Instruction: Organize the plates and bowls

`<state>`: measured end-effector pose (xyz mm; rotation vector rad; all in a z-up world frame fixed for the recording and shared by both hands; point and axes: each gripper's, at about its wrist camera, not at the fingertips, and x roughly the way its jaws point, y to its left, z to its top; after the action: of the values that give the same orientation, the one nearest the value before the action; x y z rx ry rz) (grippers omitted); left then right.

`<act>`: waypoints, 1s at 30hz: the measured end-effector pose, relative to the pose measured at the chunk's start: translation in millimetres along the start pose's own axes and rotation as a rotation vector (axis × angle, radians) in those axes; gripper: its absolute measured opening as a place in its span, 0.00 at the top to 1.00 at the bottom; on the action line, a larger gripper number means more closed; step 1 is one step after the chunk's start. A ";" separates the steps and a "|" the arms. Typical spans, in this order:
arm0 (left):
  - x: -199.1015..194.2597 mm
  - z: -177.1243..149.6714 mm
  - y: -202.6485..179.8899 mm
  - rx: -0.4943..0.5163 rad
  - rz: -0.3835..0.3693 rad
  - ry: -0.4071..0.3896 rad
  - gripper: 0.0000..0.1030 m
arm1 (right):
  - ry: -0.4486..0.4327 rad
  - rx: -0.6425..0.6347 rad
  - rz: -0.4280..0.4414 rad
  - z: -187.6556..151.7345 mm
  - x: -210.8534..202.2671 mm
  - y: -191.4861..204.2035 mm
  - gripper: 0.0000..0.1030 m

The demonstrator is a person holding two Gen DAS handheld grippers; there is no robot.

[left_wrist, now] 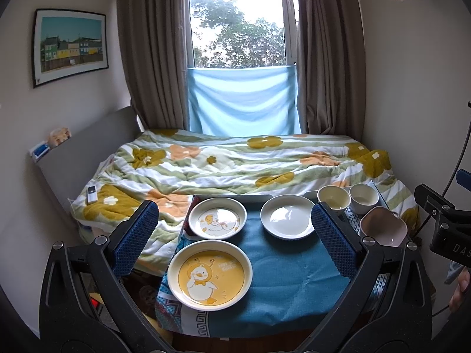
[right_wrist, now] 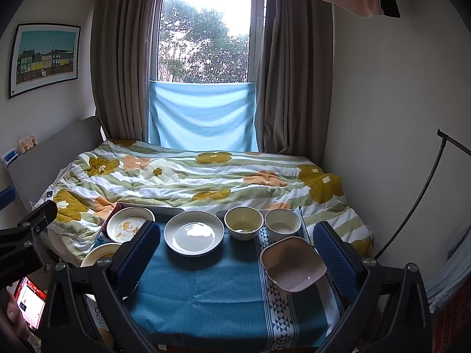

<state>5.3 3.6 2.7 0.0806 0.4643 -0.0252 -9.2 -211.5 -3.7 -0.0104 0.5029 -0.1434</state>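
Crockery lies unsorted on the blue cloth (right_wrist: 206, 288): yellow duck plate (left_wrist: 209, 276) at its near-left corner, pink bowl (right_wrist: 293, 264) near-right, white duck plate (left_wrist: 217, 219), plain plate (right_wrist: 193, 236) and two cups (right_wrist: 243, 223) (right_wrist: 282, 225) along its far edge by the bed (right_wrist: 206, 176). Nothing looks stacked yet. Left gripper (left_wrist: 235, 241) and right gripper (right_wrist: 235, 256) hover over the cloth, jaws spread wide, holding nothing.

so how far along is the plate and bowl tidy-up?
Nothing looks done. Three plates lie apart on the blue cloth: yellow duck plate, small duck plate, plain white plate. Two round bowls and the pink bowl sit unstacked. Nothing in hand: left gripper and right gripper are open. All stacking remains.
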 end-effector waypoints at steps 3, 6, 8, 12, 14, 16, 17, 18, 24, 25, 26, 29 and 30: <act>0.0 -0.2 -0.1 0.000 0.001 0.000 0.00 | 0.000 0.000 0.000 0.0 0.2 0.2 0.00; 0.0 0.0 -0.4 -0.003 0.001 0.001 0.00 | 0.000 0.000 0.000 -0.1 0.0 0.6 0.00; 0.8 -0.1 0.2 -0.005 0.001 0.002 0.00 | 0.003 -0.001 0.002 0.2 0.9 -0.8 0.00; 2.6 0.4 1.1 -0.007 0.001 0.002 0.00 | 0.003 0.000 0.000 1.1 4.0 0.3 0.00; 2.7 0.4 1.2 -0.006 0.002 0.003 0.00 | 0.004 0.001 -0.001 1.2 4.4 -0.3 0.00; 3.1 0.6 1.6 -0.005 0.002 0.004 0.00 | 0.004 0.001 -0.004 1.3 4.7 -0.6 0.00; 2.5 0.1 1.7 -0.006 0.001 0.004 0.00 | 0.003 0.000 -0.005 1.2 4.6 -0.4 0.00; 2.4 0.0 1.6 -0.006 0.002 0.003 0.00 | 0.004 0.000 -0.006 1.3 5.2 -1.1 0.00; 2.8 -0.1 1.9 -0.006 0.003 0.004 0.00 | 0.005 -0.001 -0.004 1.0 6.0 -1.3 0.00; 2.7 -0.1 1.9 -0.005 0.007 0.005 0.00 | 0.005 0.000 -0.004 0.1 6.2 -0.7 0.00; 3.6 -0.2 2.4 -0.004 0.007 0.005 0.00 | 0.006 0.001 -0.004 -0.5 7.4 -1.0 0.00; 6.0 0.5 3.4 -0.004 0.010 0.004 0.00 | 0.005 0.002 -0.004 -0.6 7.9 -1.1 0.00; 6.1 0.7 3.6 -0.006 0.009 0.002 0.00 | 0.005 0.002 -0.003 -0.6 8.1 -1.3 0.00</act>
<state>11.2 7.2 0.8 0.0770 0.4660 -0.0147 -2.7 -214.0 -8.0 -0.0092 0.5078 -0.1468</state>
